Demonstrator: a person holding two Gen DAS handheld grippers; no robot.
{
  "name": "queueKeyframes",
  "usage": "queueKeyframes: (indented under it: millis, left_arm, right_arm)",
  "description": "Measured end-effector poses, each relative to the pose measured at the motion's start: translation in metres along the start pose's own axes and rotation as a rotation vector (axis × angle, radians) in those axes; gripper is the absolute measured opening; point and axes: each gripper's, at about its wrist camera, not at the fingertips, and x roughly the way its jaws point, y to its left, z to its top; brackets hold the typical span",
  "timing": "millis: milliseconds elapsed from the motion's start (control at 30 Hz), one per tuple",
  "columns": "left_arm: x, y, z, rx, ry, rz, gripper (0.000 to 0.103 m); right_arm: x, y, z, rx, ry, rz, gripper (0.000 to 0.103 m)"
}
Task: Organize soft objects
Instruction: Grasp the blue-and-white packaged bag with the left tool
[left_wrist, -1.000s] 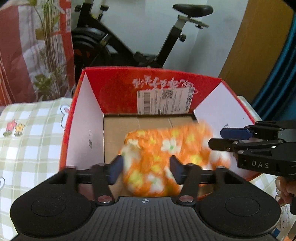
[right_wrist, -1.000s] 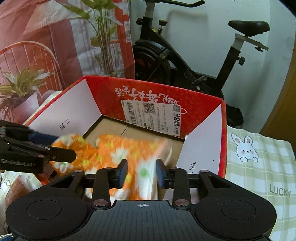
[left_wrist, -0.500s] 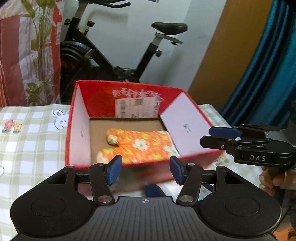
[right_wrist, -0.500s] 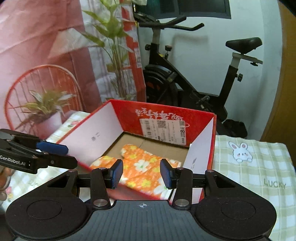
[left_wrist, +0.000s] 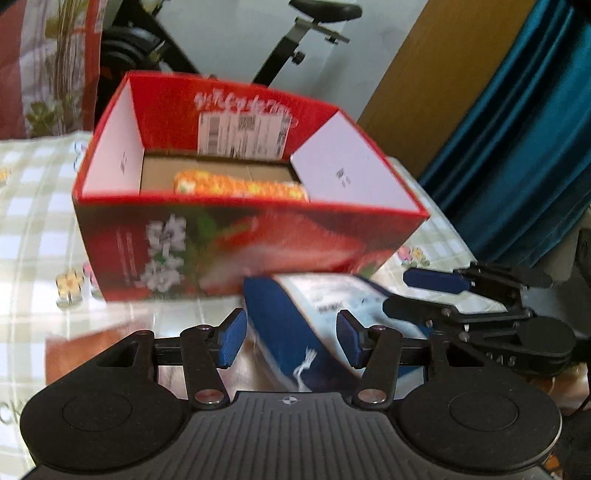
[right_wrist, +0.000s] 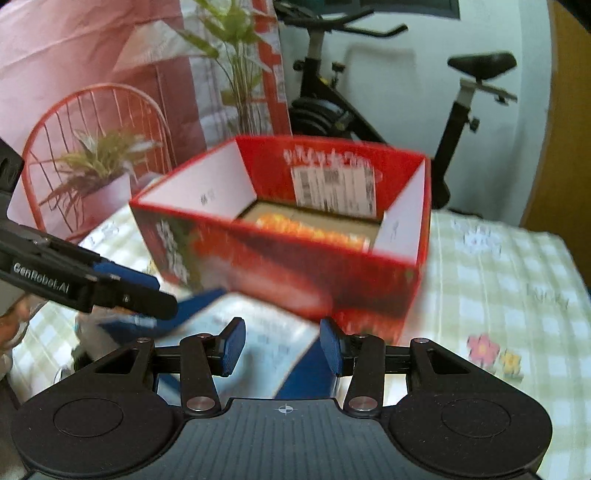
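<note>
An orange floral cloth (left_wrist: 240, 186) lies flat on the floor of the red cardboard box (left_wrist: 258, 251); the right wrist view shows the same cloth (right_wrist: 310, 229) and box (right_wrist: 295, 266). In front of the box a blue-and-white soft item (left_wrist: 325, 299) (right_wrist: 258, 332) lies on the table. My left gripper (left_wrist: 291, 339) hangs over its left part. Its jaws are closing, and the pads are clear of the item. My right gripper (right_wrist: 281, 345) stands open above the same item. Each gripper shows in the other's view: the right (left_wrist: 397, 290), the left (right_wrist: 164, 297).
A green-checked tablecloth (right_wrist: 498, 295) covers the table. An exercise bike (right_wrist: 369, 110) stands behind the box, a teal curtain (left_wrist: 517, 147) at the right, a red wire chair (right_wrist: 92, 122) with a plant at the left. An orange-brown thing (left_wrist: 74, 343) lies near the left gripper.
Both grippers have drawn back out of the box toward me. The orange cloth that was between their fingers now lies in the box. The blue-and-white item has come into view beneath them.
</note>
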Motion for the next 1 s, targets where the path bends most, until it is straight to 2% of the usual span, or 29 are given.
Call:
queueKeyframes:
  millis: [167,467,667,800,867,900,967,1000]
  left_arm:
    - [0.015,0.008,-0.017,-0.025,0.041,-0.02,0.055]
    - [0.032,0.013,-0.033,-0.052,0.059,-0.07,0.055]
    - [0.032,0.014,-0.035,-0.037,0.058,-0.078,0.045]
    - [0.03,0.016,-0.039,-0.022,0.052,-0.072,0.041]
    - [0.027,0.016,-0.039,-0.016,0.049,-0.062,0.04]
    - [0.026,0.014,-0.038,-0.006,0.046,-0.054,0.036]
    - [0.021,0.008,-0.038,0.032,0.032,-0.034,0.03]
    - [0.019,0.005,-0.038,0.047,0.025,-0.026,0.029]
  right_arm:
    - [0.003,0.0,-0.026,0.024,0.027,-0.004,0.051]
    - [0.007,-0.002,-0.047,0.06,0.049,0.004,0.057]
    - [0.009,-0.007,-0.05,0.092,0.055,-0.005,0.065]
    - [0.01,-0.011,-0.053,0.122,0.057,0.018,0.061]
    - [0.008,-0.009,-0.053,0.106,0.044,0.018,0.049]
    - [0.006,-0.007,-0.052,0.095,0.04,0.016,0.047]
    - [0.001,-0.001,-0.049,0.052,0.023,0.004,0.035]
    - [-0.002,0.001,-0.048,0.025,0.014,-0.002,0.034]
